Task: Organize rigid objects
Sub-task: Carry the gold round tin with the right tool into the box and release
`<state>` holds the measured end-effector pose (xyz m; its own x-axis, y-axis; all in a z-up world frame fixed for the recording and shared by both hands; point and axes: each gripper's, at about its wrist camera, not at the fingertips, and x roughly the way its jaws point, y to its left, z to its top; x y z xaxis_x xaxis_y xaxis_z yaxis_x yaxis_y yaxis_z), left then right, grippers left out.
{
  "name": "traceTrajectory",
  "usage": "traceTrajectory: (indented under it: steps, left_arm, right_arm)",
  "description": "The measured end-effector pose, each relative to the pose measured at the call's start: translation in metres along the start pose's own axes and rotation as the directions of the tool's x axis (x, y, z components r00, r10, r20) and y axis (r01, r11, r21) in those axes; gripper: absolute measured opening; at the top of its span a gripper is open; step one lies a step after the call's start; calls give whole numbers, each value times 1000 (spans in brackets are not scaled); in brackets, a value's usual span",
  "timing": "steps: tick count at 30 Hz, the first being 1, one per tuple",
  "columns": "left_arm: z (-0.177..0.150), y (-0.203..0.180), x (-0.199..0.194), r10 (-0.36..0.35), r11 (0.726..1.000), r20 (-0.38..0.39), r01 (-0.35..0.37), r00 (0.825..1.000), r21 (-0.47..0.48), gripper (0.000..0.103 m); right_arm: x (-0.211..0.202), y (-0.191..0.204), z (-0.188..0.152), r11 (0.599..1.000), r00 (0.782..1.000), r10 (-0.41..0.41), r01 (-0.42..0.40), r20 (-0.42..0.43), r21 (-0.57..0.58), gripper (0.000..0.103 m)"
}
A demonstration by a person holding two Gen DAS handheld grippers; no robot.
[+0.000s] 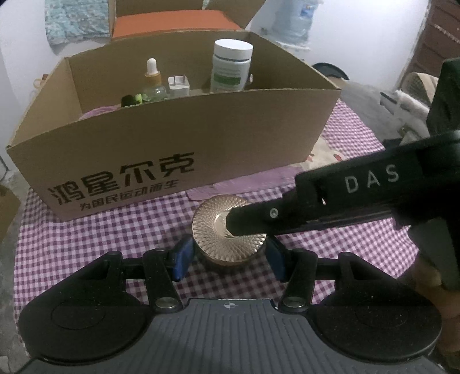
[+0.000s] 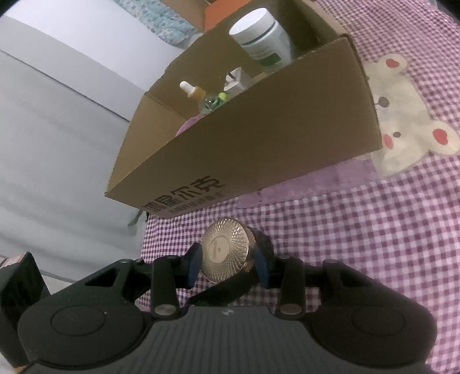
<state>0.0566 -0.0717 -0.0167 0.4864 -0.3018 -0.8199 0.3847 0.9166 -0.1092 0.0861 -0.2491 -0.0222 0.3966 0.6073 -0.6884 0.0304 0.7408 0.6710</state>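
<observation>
A round jar with a gold patterned lid (image 1: pixel 212 230) hangs just above the checked cloth in front of a cardboard box (image 1: pixel 178 143). My left gripper (image 1: pixel 228 254) is shut on the jar's sides, a blue pad on each. In the right wrist view the jar (image 2: pixel 227 250) sits between the blue pads of my right gripper (image 2: pixel 228 266), one pad on the lid's face and one on the base. A right finger (image 1: pixel 253 221) lies across the lid in the left wrist view. A black bar below the jar looks like a left finger (image 2: pixel 215 297).
The box (image 2: pixel 258 143) holds a white-capped bottle (image 1: pixel 231 66), a dropper bottle (image 1: pixel 152 77), a white plug adapter (image 1: pixel 178 86), a green item and something purple. An orange-lined box (image 1: pixel 175 23) stands behind it. The purple checked cloth (image 2: pixel 359 244) has a bear print (image 2: pixel 408 115).
</observation>
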Motion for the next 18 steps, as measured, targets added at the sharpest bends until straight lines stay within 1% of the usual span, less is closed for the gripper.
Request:
traceTrajectory:
  steps: [7, 18]
  left_arm:
    - [7, 4, 12, -3, 1000, -26, 3, 1000, -5, 58]
    - [9, 2, 29, 16, 1000, -35, -15, 999, 11, 58]
  right_arm:
    - [9, -4, 0, 1000, 1000, 5, -5, -6, 18, 43]
    - [17, -13, 3, 999, 1000, 15, -15, -15, 42, 45]
